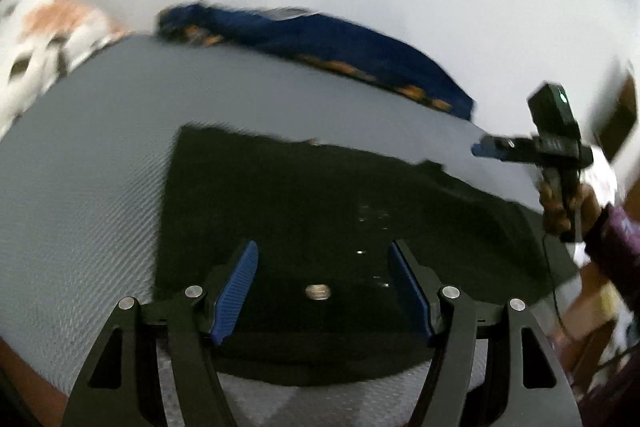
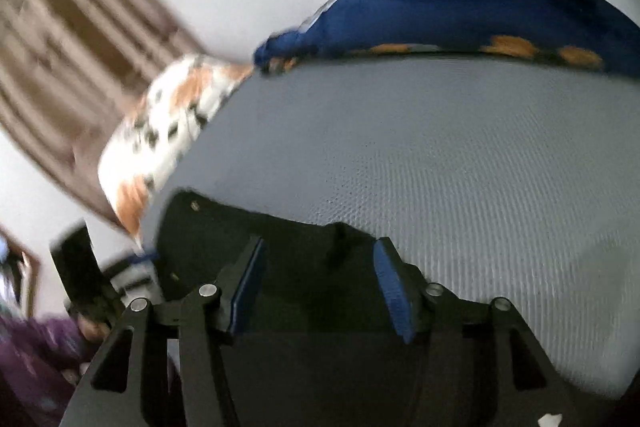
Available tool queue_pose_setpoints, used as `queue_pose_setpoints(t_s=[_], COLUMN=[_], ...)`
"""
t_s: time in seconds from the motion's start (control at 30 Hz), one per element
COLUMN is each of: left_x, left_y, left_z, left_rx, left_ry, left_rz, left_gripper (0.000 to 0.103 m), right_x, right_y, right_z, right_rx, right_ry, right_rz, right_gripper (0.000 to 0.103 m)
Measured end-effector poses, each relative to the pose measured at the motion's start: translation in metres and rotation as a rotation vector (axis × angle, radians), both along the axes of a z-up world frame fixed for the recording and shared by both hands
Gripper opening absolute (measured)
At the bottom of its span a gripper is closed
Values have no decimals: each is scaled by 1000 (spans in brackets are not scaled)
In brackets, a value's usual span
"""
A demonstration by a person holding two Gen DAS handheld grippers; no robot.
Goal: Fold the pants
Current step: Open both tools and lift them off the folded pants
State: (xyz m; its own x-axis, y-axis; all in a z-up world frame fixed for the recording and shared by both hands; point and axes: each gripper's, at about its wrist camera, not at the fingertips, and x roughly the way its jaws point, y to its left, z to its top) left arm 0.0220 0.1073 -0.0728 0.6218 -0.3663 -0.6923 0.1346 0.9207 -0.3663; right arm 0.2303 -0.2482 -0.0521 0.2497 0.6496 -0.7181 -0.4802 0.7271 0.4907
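Note:
Black pants lie flat and folded on a grey textured mattress, with a metal button showing near the front. My left gripper hovers over them, its blue pads wide apart with nothing between them. Off to the right, a hand in a purple sleeve holds my right gripper above the pants' right edge. In the right wrist view, the right gripper stands open over the pants and grips no cloth.
A blue cushion with orange marks lies along the mattress's far edge against a white wall. A white and orange patterned pillow sits at the corner. Brown wooden furniture stands beyond it.

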Motion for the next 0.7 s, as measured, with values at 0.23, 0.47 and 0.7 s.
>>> queue_pose_setpoints(t_s=[0.23, 0.47, 0.7], left_x=[-2, -6, -9], left_y=[0, 8, 4], left_z=[-14, -16, -14], left_rx=[62, 18, 43], left_ry=[8, 32, 36], left_rz=[-14, 2, -4], left_gripper=[68, 68, 68], right_x=[12, 26, 40], right_y=[32, 63, 57], right_z=[-36, -47, -54], right_rx=[-107, -89, -97], right_ry=[73, 120, 136], right_rz=[169, 273, 214], right_gripper=[49, 31, 12])
